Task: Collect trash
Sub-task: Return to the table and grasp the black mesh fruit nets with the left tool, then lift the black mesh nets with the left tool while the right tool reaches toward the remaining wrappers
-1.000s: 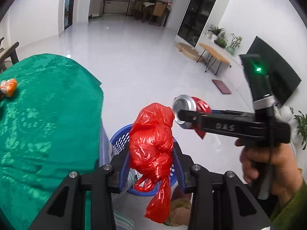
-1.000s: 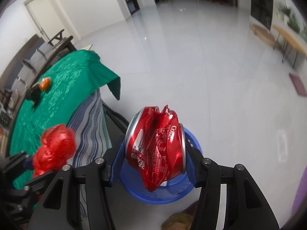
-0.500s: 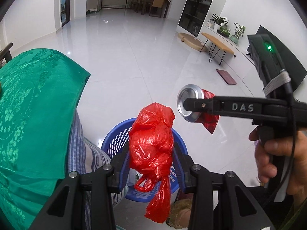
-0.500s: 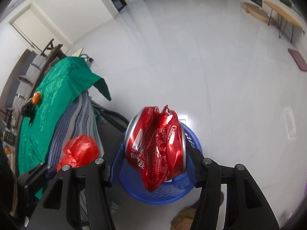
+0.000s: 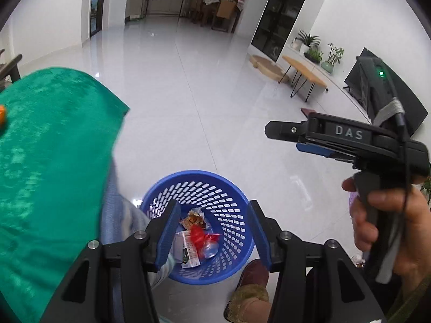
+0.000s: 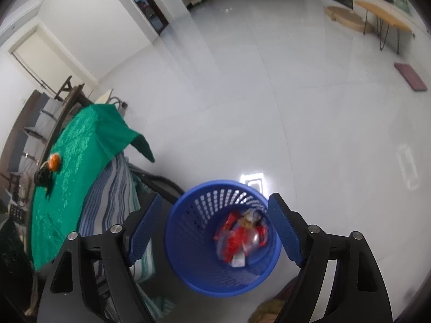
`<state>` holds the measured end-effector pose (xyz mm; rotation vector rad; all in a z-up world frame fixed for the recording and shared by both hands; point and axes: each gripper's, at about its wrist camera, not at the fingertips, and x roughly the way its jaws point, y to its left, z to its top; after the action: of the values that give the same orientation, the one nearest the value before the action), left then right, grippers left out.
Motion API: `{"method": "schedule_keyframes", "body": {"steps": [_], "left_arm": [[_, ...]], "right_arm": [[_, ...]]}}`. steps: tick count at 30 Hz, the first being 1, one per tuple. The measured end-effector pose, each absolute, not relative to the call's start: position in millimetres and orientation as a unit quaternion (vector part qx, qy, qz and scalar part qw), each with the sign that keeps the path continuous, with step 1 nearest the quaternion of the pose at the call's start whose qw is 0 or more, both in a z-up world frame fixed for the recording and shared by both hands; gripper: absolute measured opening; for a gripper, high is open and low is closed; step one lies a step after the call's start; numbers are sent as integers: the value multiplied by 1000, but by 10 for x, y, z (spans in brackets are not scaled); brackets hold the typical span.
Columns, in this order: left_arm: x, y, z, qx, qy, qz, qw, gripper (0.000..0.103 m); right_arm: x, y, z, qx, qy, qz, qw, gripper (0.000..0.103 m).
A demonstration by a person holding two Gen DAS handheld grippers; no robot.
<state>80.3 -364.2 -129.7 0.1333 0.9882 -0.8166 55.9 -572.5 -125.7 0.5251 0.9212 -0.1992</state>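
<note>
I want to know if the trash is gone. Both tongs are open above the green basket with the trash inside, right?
Nearly. The basket is blue, not green; the right wrist view shows it. Both the left tongs and the right tongs are open above it, with the trash inside.

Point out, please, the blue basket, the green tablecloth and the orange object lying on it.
blue basket point(image 6: 188, 242), right wrist view, inner perforated wall.
green tablecloth point(image 5: 54, 161), left wrist view, top surface.
orange object point(image 6: 54, 160), right wrist view, its middle.
</note>
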Motion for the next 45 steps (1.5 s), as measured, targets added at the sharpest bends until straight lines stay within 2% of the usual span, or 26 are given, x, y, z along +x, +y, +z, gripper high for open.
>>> {"method": "schedule_keyframes", "body": {"steps": [4,15,23,27,32,36,42,44,45], "left_arm": [[726,-3414,-1107,62,445,-368,814,63],[590,-2490,-769,31,429,-309,848,64],[673,-1663,-845,19,432,-221,874,64],[1021,-1336,-761,-14,431,-184,883,64],[1904,-1196,-559,-48,427,-131,894,64],[2612,-1161,-707,-90,457,-72,882,64],[2934,-1123,-910,-118,484,-12,867,66],[2909,-1088,-930,-118,480,-16,869,62],[2847,-1060,-911,-117,467,-29,876,38]], "right_arm": [[544,-5548,-1055,222,417,-91,877,88],[654,-4391,-732,95,381,-15,919,91],[721,-3484,-792,-14,372,70,926,92],[709,-3123,-926,-43,383,111,916,92],[724,-2918,-1044,-61,394,132,908,92],[775,-2877,-1094,-65,401,139,903,92],[801,-2851,-1113,-68,402,144,902,92],[824,-2860,-1112,-66,402,145,902,92],[837,-2866,-1106,-64,401,145,902,92]]}}
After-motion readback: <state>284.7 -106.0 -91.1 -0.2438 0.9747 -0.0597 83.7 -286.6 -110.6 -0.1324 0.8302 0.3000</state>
